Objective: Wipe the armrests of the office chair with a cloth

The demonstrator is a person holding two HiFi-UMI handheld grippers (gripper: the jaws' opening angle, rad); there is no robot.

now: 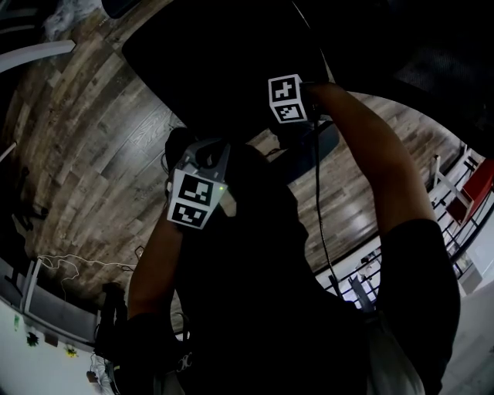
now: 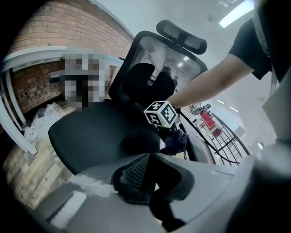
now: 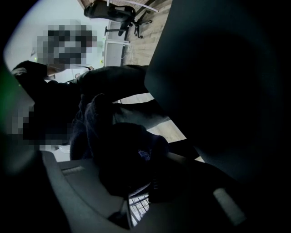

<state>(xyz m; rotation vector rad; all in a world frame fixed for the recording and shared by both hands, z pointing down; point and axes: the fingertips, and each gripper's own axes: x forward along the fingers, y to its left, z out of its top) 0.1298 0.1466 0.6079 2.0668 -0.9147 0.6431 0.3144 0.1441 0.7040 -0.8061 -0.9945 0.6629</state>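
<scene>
The black office chair (image 2: 100, 132) has a mesh back and a headrest. Its far armrest (image 2: 202, 148) runs along the seat's right side. My right gripper (image 2: 176, 135) presses a dark blue cloth (image 2: 178, 142) onto that armrest. In the right gripper view the cloth (image 3: 120, 154) bulges between the fingers, and the right gripper (image 3: 136, 184) is shut on it. My left gripper (image 2: 150, 157) hovers near the seat's front with its tips together and nothing held. In the head view the left gripper (image 1: 191, 150) is left of the right gripper (image 1: 297, 127), both over the dark chair (image 1: 224, 62).
Wood-plank floor (image 1: 85, 154) surrounds the chair. A brick wall (image 2: 41, 68) and a white curved frame (image 2: 13, 113) stand behind it on the left. Red furniture and a black railing (image 2: 227, 141) lie to the right. A second chair (image 3: 113, 11) stands far off.
</scene>
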